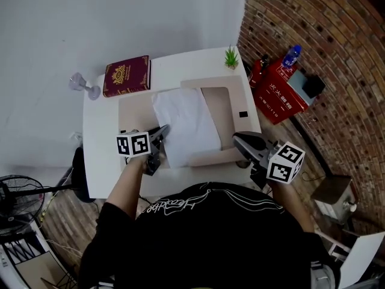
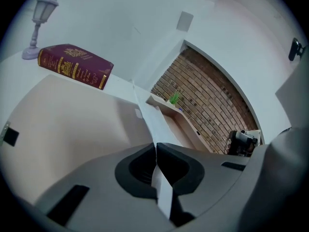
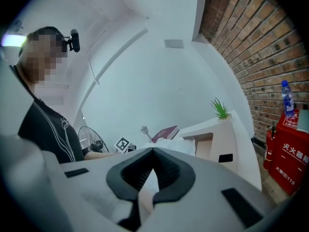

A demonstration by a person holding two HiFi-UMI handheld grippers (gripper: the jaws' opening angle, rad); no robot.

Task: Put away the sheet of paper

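Observation:
A white sheet of paper [image 1: 186, 124] lies across an open beige folder [image 1: 137, 111] on the white table [image 1: 96, 125]. My left gripper [image 1: 161, 131] is shut on the sheet's left edge. In the left gripper view the paper [image 2: 153, 125] runs edge-on between the closed jaws of that gripper [image 2: 156, 146], with the folder's left leaf [image 2: 72, 124] beside it. My right gripper [image 1: 236, 138] sits at the folder's near right edge. In the right gripper view its jaws [image 3: 152, 151] meet on a thin beige strip, which looks like the folder's edge [image 3: 144, 197].
A dark red book [image 1: 127, 75] and a small lamp ornament [image 1: 81, 84] stand at the table's far left, a potted plant [image 1: 231, 57] at the far right corner. A red extinguisher box [image 1: 278, 92] with a bottle [image 1: 292, 55] is against the brick wall. A fan [image 1: 18, 197] is on the floor, left.

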